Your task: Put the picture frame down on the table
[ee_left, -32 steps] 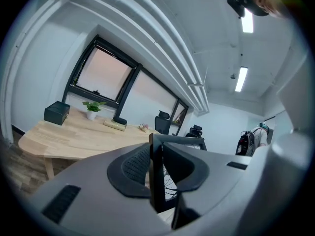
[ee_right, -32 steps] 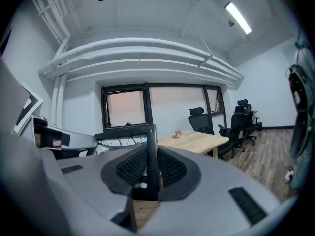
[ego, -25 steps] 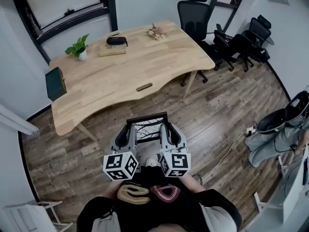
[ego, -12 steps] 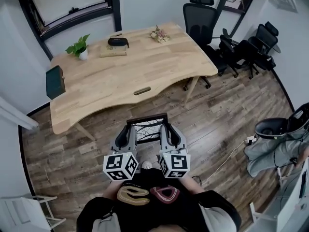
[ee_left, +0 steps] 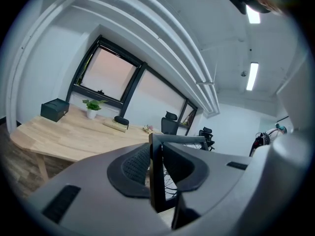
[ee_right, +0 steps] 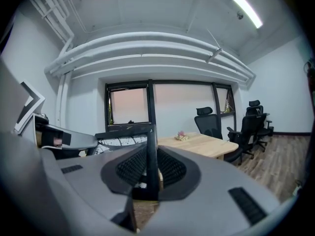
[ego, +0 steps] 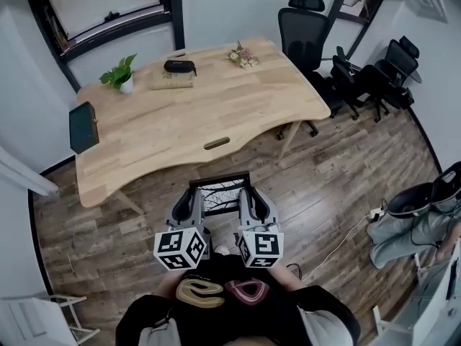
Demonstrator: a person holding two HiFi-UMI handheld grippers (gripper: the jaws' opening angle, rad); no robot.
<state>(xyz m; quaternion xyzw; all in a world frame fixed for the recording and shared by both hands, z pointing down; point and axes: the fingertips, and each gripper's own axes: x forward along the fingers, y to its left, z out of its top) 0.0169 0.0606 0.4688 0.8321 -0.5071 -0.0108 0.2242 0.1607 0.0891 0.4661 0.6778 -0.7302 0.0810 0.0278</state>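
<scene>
A dark, square picture frame [ego: 220,193] with a drawing of bare branches inside it is held up in front of the person, over the brown wooden floor [ego: 338,171]. The frame's left side is squeezed by the left gripper [ego: 193,202], and its right side is squeezed by the right gripper [ego: 249,200]. In each gripper view, the thin dark edge of the frame is seen pinched tight between the two ribbed pads, so both sets of jaws are closed on it. Compared with a second ago, the big, light wooden table [ego: 194,114] is seen a little lower in the head view, with its near edge closer to the top of the frame, while the frame and both grippers are kept in the same spot. This looks like a slow walk toward the table. The frame is not yet over the tabletop, so the putting down is not begun; the table must be reached first, it seems. A wide bare part of the table is left free at the front. A small green plant in a white pot [ego: 122,73], a dark green box [ego: 83,127], a black case on a flat book [ego: 177,69] and a little bunch of flowers [ego: 243,55] are set along the far and left sides, well apart from that free part.
</scene>
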